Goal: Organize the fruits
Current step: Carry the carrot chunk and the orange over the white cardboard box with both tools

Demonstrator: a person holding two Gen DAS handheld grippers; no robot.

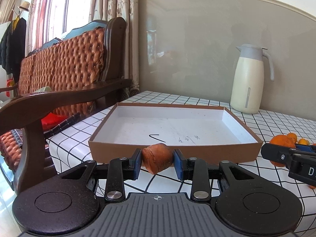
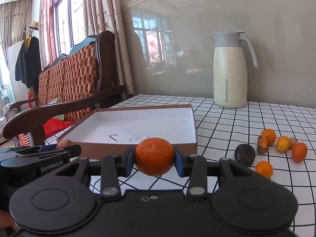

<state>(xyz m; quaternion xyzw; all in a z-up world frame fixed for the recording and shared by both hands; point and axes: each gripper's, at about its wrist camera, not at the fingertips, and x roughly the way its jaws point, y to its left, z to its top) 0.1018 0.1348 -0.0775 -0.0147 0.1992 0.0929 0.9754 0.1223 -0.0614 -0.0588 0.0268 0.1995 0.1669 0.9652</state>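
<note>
Brown fruit (image 1: pixel 157 158): you held it in your left gripper (image 1: pixel 157 161), just before the near wall of the box. Its flat cut end faced up and left, its tapered end down toward the cloth, so its long axis ran tilted, close to upright.
Left gripper: your jaws were only part open, both blue pads (image 1: pixel 178 163) pressed on the brown fruit's sides, pinching it clear of the table.
Orange (image 2: pixel 154 156): you held it in your right gripper (image 2: pixel 154 158), in front of the box's near right corner. It was round, so no long axis showed; which way its stem end pointed, you could not tell.
Right gripper: your jaws were narrowly parted, pads tight on either side of the orange, lifting it off the cloth.
Box (image 1: pixel 233 116): shallow, brown outside and white inside, it lay flat on the checked table (image 2: pixel 246 118) with its open side up; pen marks showed on its floor. Its long sides ran across your left view.
Loose fruit: a dark round one (image 2: pixel 244 154), a knobbly brown piece (image 2: pixel 262 144) standing on end, and several small oranges (image 2: pixel 263 168) lay well right of the box.
Jug (image 2: pixel 230 71): it stood upright behind the box, handle to the right.
Grippers together: yours sat side by side, near each other, both aimed at the box.
</note>
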